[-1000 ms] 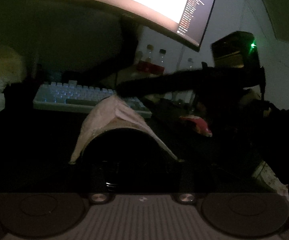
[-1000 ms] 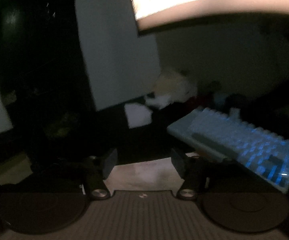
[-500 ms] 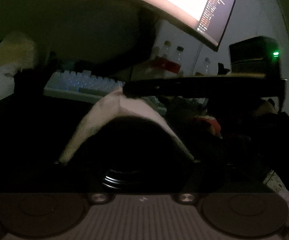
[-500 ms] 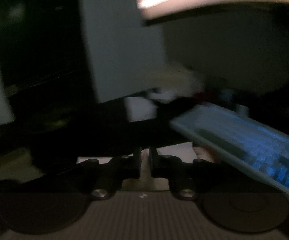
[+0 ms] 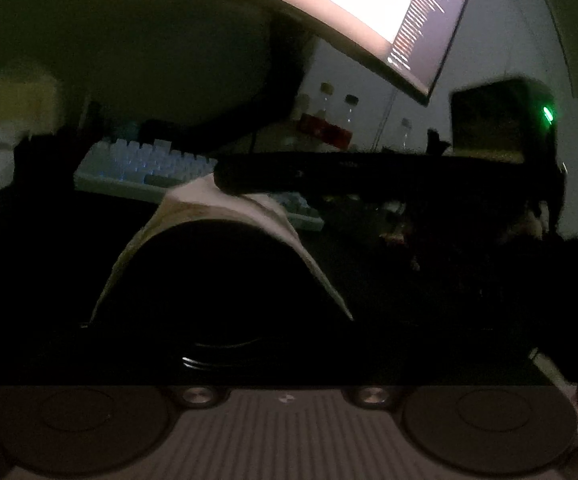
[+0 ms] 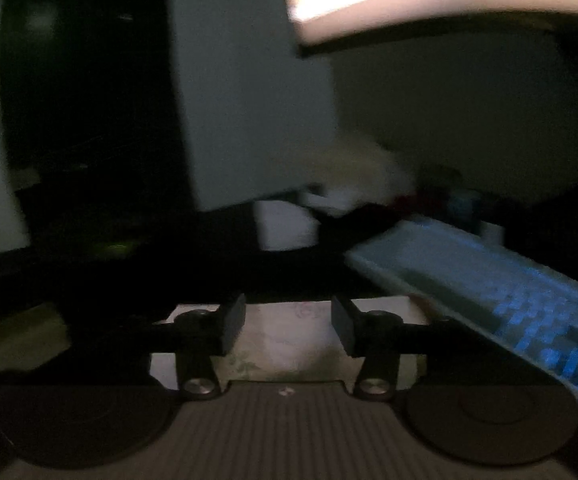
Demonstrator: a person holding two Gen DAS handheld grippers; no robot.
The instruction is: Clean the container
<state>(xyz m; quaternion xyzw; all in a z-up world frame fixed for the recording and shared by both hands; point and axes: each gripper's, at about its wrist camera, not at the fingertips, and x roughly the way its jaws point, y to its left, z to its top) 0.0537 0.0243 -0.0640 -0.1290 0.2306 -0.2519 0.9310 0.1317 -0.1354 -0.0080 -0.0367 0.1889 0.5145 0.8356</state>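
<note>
Although the room is very dark, the left wrist view shows a black rounded container [image 5: 225,280] filling the space straight ahead of the left tongs [image 5: 285,360], with a pale cloth [image 5: 209,204] draped over its far rim like an arch. Glossy highlights low on its wall suggest hard, smooth plastic or glass: probably stiff, fairly light, and slippery to pinch, so the rim or the wall on both sides looks like the safest hold. By contrast, the cloth looks soft and limp, best taken at a bunched fold.

Those left tongs are opening wide around the container; their tips are lost in shadow, so I cannot tell whether they touch its wall.

Reaching in from the right, the right tongs [image 5: 229,178] sit on the cloth's peak above the far rim. In their own view the right tongs [image 6: 288,324] are spreading, the cloth [image 6: 289,340] lying between and below the pads without being pressed. A backlit keyboard [image 6: 509,300] rests on the surface beyond.
</note>
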